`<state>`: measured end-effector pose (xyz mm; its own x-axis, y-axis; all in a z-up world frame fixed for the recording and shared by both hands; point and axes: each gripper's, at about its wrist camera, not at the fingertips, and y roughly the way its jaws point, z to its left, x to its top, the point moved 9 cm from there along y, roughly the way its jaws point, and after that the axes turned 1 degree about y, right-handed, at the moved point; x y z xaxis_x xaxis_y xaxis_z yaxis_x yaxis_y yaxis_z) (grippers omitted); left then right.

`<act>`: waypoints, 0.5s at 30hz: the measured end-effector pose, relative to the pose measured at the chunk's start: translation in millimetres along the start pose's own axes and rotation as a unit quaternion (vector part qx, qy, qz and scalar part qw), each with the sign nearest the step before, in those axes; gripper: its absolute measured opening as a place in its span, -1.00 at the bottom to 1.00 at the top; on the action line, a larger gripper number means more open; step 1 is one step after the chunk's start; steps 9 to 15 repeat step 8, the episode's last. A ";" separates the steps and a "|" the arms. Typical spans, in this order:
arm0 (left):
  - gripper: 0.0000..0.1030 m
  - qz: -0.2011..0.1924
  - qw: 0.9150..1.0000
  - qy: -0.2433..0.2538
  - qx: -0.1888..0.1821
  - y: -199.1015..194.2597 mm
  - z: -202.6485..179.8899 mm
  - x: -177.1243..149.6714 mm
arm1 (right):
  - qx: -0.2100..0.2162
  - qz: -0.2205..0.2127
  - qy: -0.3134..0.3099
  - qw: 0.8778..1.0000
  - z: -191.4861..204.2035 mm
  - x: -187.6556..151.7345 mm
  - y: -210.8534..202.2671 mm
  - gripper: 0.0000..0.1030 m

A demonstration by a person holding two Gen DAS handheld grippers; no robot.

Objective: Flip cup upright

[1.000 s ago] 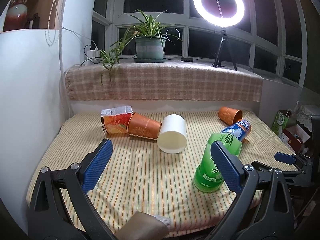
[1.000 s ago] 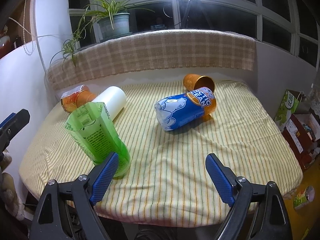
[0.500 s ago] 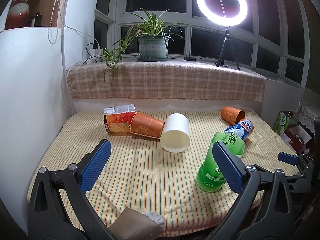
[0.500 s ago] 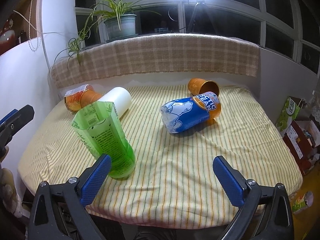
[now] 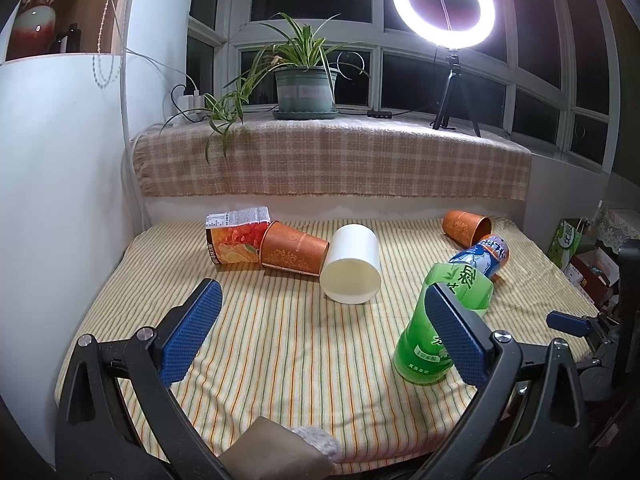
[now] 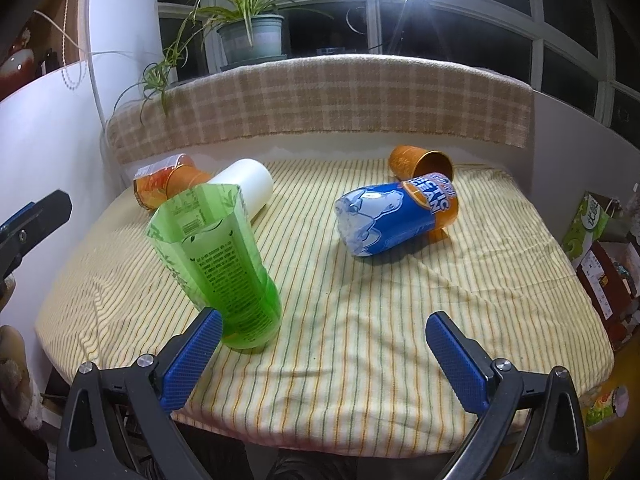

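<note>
A green cup stands upright near the front of the striped table; it also shows in the right wrist view. A white cup, an orange patterned cup, a fruit-print cup, a blue cup and a second orange cup lie on their sides. My left gripper is open and empty above the front edge. My right gripper is open and empty, just right of the green cup.
A plaid-covered ledge with a potted plant and a ring light runs behind the table. A white wall stands at the left. Boxes sit on the floor at the right.
Both grippers have drawn back and risen a little from the table. The green cup stays upright and the other cups have not moved.
</note>
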<state>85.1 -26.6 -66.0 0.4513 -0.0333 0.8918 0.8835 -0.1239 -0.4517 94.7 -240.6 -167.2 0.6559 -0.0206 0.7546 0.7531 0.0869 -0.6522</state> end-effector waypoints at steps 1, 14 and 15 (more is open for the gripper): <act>1.00 0.000 1.000 -0.001 0.001 0.0 0.4 0.0 | 0.001 0.002 -0.001 1.000 1.5 -0.7 1.1 0.99; 1.00 -0.005 1.000 0.000 0.013 5.2 8.0 0.9 | 0.011 0.022 -0.005 1.000 10.4 -8.2 14.8 0.99; 1.00 -0.005 1.000 0.000 0.013 5.2 8.0 0.9 | 0.011 0.022 -0.005 1.000 10.4 -8.2 14.8 0.99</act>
